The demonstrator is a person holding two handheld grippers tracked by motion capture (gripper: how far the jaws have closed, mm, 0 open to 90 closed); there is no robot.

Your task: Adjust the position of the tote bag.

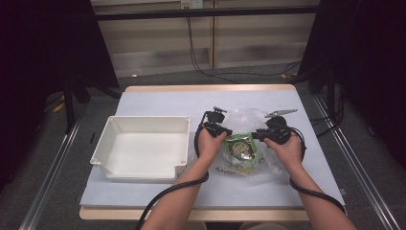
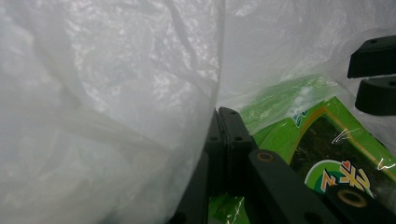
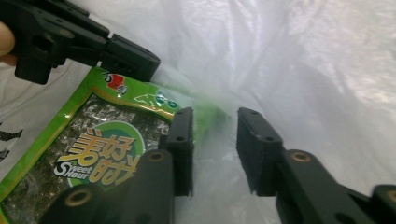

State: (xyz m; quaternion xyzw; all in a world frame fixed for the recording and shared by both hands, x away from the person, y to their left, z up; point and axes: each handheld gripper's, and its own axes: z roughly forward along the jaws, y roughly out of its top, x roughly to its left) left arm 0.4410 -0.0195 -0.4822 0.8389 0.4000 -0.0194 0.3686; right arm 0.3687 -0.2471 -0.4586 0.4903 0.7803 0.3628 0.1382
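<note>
At centre frame, my left gripper (image 2: 223, 122) pinches the clear plastic bag (image 1: 249, 120); my right gripper (image 3: 215, 149) gapes narrowly, empty, beside the green snack packet (image 3: 93, 140).

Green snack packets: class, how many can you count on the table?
1. The green snack packet lies between the two hands, partly inside the clear plastic bag, right of the white bin. The bag's folds may hide more.

left gripper (image 2: 226, 135) — jaws pressed together | right gripper (image 3: 215, 149) — jaws apart | forearms angled inward
</note>
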